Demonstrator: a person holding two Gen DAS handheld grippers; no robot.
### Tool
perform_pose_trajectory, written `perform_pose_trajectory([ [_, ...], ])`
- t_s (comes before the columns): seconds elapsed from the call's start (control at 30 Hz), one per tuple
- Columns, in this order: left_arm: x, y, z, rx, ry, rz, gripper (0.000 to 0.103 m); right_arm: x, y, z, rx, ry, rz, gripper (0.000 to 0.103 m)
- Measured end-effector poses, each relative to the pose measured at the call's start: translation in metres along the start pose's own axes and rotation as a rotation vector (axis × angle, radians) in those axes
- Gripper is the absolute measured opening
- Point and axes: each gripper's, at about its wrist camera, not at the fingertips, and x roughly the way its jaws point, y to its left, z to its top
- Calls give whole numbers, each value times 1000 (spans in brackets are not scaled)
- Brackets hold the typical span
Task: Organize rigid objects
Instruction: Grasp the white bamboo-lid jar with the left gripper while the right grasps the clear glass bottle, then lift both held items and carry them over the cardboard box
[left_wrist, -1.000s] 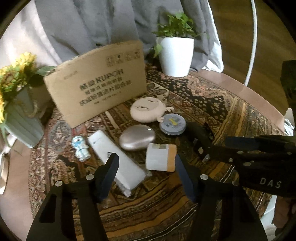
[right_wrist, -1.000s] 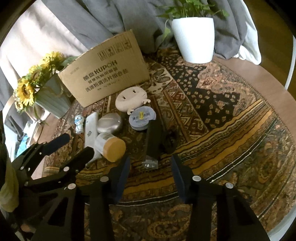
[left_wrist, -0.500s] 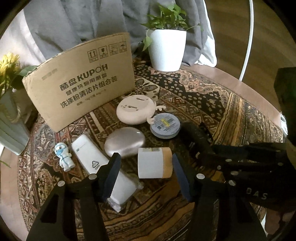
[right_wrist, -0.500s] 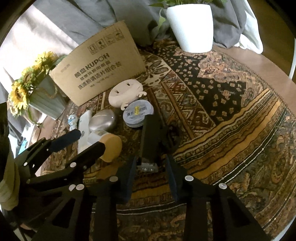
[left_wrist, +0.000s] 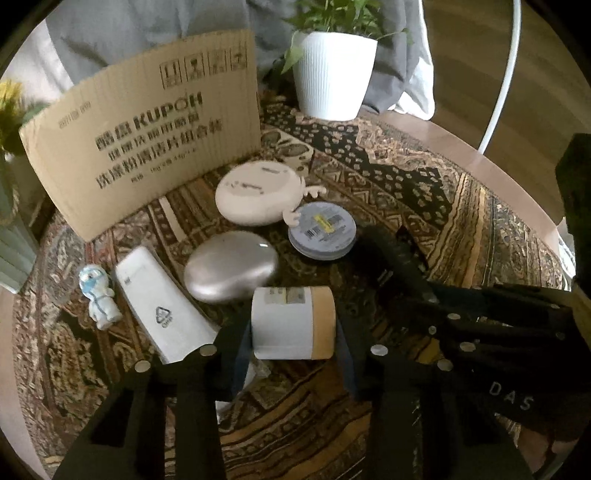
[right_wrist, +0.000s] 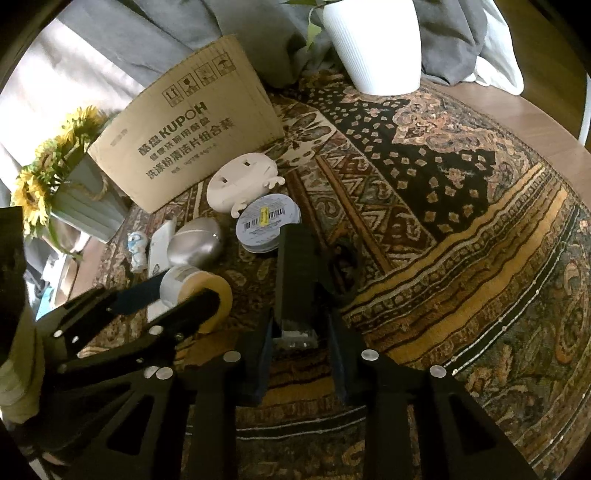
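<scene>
A: Left gripper (left_wrist: 291, 345) has just been closing; pads now pinch the small lidded jar (left_wrist: 293, 322) lying sideways at six o'clock. Rigid, light, slippery, so grip the flat ends.

B: Right gripper (right_wrist: 298, 341) clamps the black stapler (right_wrist: 295, 277), jutting toward twelve o'clock; heavier, stiff.

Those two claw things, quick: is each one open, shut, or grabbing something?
Left gripper: jaws have just been closing, pads pressed on the white jar with the tan lid.
Right gripper: closed on the black bar-shaped object.
</scene>
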Motion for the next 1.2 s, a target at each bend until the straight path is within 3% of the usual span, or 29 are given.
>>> perform_pose_trajectory([
  [0.57,-40,-4,2,-143,-82,136,39,-33,7,8,-89,-93,-8,25],
  [1.2,-111,-3,20,-286,-243,316,39,-86,34,45,-261,-216,79,25],
])
